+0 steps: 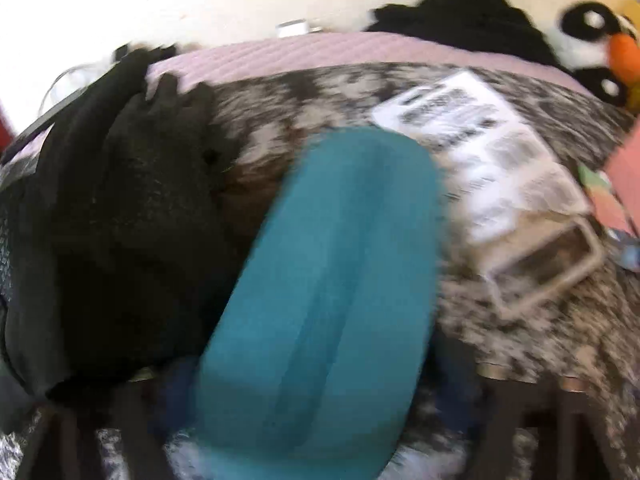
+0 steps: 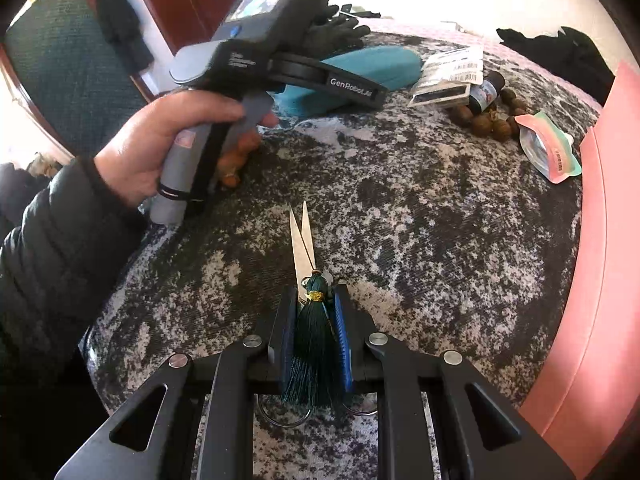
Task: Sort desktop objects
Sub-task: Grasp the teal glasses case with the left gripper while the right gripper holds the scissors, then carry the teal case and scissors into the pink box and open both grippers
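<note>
A teal case (image 1: 320, 300) fills the middle of the blurred left wrist view, lengthwise between the blue pads of my left gripper (image 1: 316, 392), which looks shut on it. From the right wrist view a hand (image 2: 160, 148) holds that left gripper (image 2: 360, 88) over the teal case (image 2: 368, 66) at the far side of the mottled grey cloth (image 2: 420, 220). My right gripper (image 2: 314, 308) is shut on the scissors (image 2: 302, 240) near the pivot, blades pointing away. A dark green tassel (image 2: 312, 352) hangs between the pads.
A black glove (image 1: 132, 220) lies left of the case. Right of it are a white barcode packet (image 2: 452, 68), a small dark bottle (image 2: 486, 90), brown nuts (image 2: 492, 120) and a pastel pouch (image 2: 548, 148). A pink tray (image 2: 600, 240) lines the right edge. A plush toy (image 1: 596, 48) sits far right.
</note>
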